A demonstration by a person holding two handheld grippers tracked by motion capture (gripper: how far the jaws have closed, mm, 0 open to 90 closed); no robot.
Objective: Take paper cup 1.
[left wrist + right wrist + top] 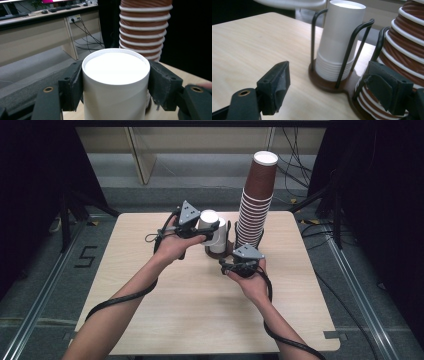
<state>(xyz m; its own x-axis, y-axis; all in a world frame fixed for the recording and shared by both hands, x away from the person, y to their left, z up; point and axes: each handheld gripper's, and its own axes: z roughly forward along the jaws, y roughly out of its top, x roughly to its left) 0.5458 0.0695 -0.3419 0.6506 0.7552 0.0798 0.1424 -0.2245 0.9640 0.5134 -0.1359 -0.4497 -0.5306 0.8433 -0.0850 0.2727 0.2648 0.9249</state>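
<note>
My left gripper (199, 227) (115, 86) is shut on an upside-down white paper cup (208, 218) (115, 72), one jaw on each side of it. It holds the cup just above and left of a stack of white cups (219, 242) (339, 45). That stack stands in a black wire holder on a brown base (324, 83). A tall stack of brown cups (257, 195) (145, 27) (404, 37) stands beside it on the right. My right gripper (236, 261) (329, 87) is open and low, in front of the holder. Its right jaw is close to the foot of the brown stack.
The holder stands at the back middle of a light wooden table (200, 310). Bare wood lies in front and to both sides. Dark stands and cables (320, 195) surround the table on the floor.
</note>
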